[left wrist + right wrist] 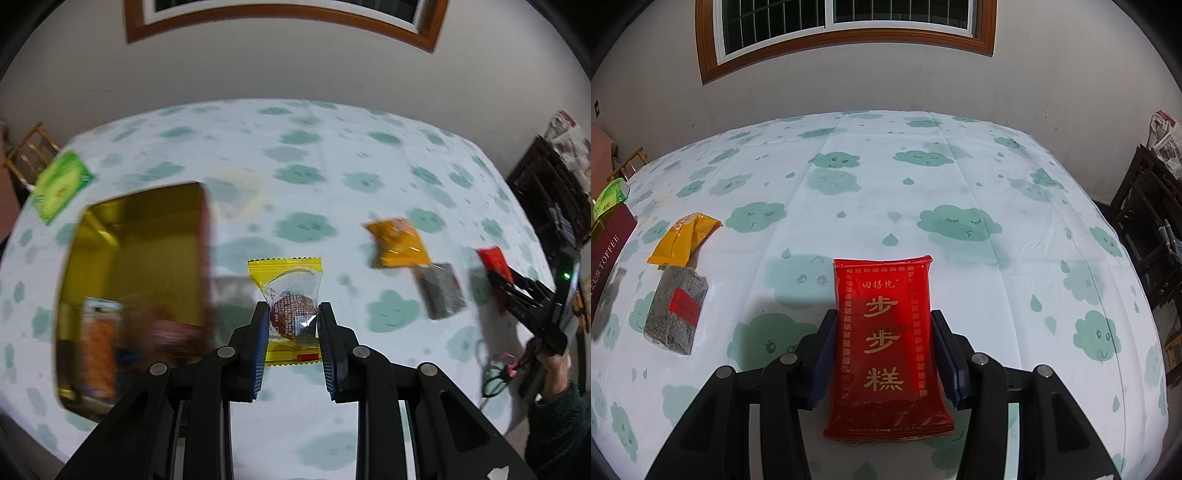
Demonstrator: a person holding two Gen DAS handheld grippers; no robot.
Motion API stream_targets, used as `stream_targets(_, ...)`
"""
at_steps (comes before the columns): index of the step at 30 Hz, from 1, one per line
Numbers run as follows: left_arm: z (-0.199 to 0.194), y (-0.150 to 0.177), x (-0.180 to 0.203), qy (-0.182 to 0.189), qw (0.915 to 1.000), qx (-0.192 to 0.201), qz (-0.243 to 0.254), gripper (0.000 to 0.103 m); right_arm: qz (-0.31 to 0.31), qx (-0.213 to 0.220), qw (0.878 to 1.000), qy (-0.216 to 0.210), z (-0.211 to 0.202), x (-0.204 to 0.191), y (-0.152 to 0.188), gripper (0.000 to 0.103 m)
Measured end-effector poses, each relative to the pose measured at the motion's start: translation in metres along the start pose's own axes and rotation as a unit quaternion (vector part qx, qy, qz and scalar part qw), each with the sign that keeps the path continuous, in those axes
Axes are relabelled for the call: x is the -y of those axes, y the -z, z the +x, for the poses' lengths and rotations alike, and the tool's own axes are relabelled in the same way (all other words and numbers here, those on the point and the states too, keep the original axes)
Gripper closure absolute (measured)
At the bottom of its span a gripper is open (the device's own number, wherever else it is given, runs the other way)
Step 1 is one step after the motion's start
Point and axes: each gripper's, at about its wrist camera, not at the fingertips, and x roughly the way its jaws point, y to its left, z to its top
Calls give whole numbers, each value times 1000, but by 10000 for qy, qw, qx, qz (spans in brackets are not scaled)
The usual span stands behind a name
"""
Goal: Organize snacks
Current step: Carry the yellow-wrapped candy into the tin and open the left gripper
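Note:
My left gripper (291, 321) is shut on a yellow-edged snack packet (286, 280) with a brown round cake showing through its clear window, held above the cloth just right of an open tin box (147, 251) with a golden inside. Several packets lie blurred in the tin's near end. My right gripper (884, 339) is shut on a red snack pack (886, 332) with gold characters, held over the table. In the left wrist view that right gripper (517, 288) and its red pack (493, 260) appear at the far right.
An orange packet (683, 240) and a grey packet with a red label (676, 310) lie on the cloud-print tablecloth (923, 177) left of my right gripper. A green packet (59, 186) lies beyond the tin. Dark wooden furniture (1145, 221) stands off the table's right side.

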Motion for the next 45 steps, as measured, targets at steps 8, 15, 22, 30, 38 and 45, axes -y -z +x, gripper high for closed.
stream_targets(8, -8, 1, -80, -657, 9970, 12, -418, 80, -3, -1, 10000, 4, 0, 0, 0, 53)
stream_targets(15, 4, 19, -120, -897, 9936, -190, -660, 80, -7, -1, 10000, 10, 0, 1, 0, 53)
stream_targets(22, 12, 33, -142, -1018, 9912, -301, -789, 80, -9, -2, 10000, 12, 0, 0, -1, 53)
stream_targets(30, 10, 38, -162, -1064, 9894, -248, -952, 80, -13, -2, 10000, 17, 0, 1, 0, 53)
stream_targets(38, 10, 41, -176, -1032, 9886, -257, -1066, 80, -14, -1, 10000, 20, 0, 1, 0, 53)
stream_targets(45, 10, 44, -178, -1084, 9884, -273, -1030, 76, -33, 2, 10000, 41, 0, 1, 0, 54)
